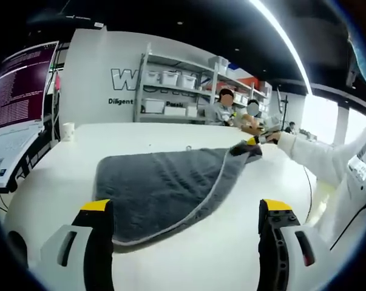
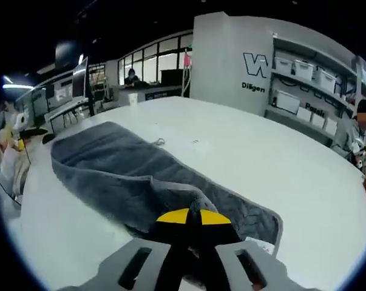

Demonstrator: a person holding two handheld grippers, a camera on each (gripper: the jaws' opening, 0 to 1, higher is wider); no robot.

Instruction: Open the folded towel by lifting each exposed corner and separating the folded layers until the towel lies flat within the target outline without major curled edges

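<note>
The right gripper [image 2: 189, 219], jaws clamped on the grey towel [image 1: 164, 188], hides the pinched corner, while the left gripper [image 1: 186, 209] hovers jaws apart over the white tabletop [image 1: 231, 254].

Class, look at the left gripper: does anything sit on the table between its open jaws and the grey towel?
Nothing visible does. The left gripper faces the towel across bare white table.

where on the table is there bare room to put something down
Bare white table runs wide between the grey towel and the shelving side. In the left gripper view a bare strip lies between the towel and the paper cup. It is crowded at the towel corner where the right claw is clamped.
</note>
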